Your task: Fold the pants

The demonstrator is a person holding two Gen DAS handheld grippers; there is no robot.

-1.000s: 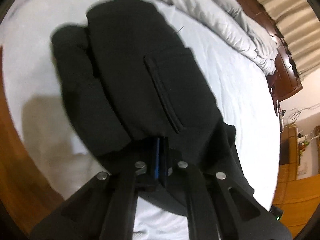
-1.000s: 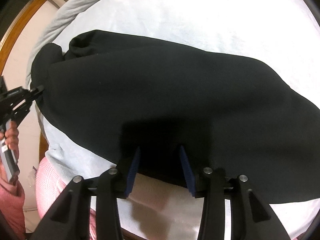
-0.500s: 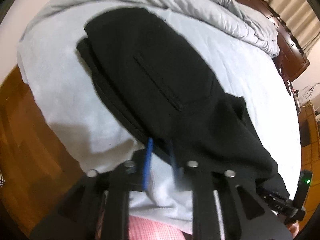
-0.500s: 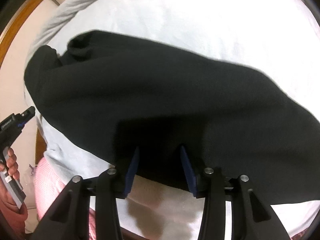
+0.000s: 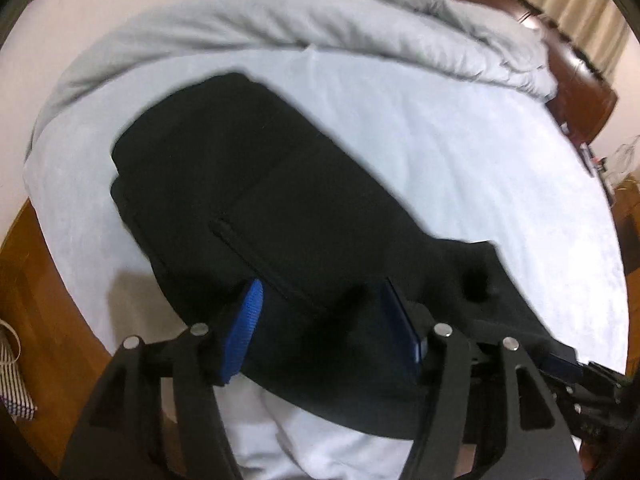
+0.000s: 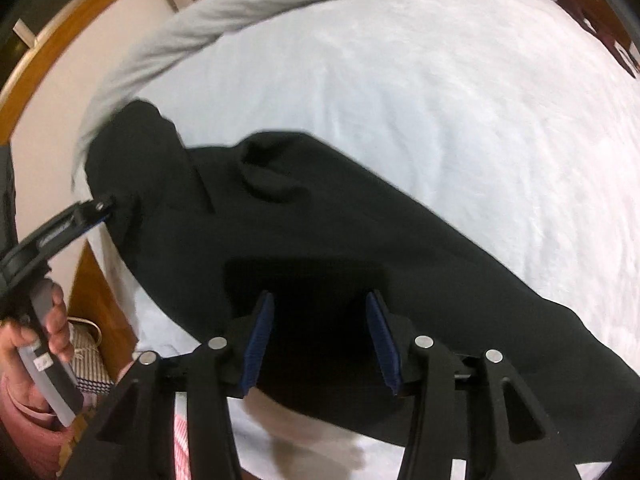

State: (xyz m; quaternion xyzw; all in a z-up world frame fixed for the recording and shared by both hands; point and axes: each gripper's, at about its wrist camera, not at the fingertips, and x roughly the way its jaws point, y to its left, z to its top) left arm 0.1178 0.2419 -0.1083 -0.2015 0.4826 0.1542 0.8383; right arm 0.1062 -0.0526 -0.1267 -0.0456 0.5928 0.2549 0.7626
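The black pants lie folded lengthwise on the white bed sheet, waist end to the left with a pocket seam showing. My left gripper is open, its blue pads over the near edge of the pants. In the right wrist view the pants stretch across the sheet. My right gripper is open above their near edge, holding nothing. The left gripper shows in the right wrist view at the pants' left end, its tip touching the cloth.
A grey duvet is bunched along the far side of the bed. A dark wooden headboard is at the far right. Wooden floor and a striped bag lie left of the bed.
My left gripper has opened and let go of the pants' waist end, then pulled back. The right gripper stayed open and shifted slightly along the near edge.
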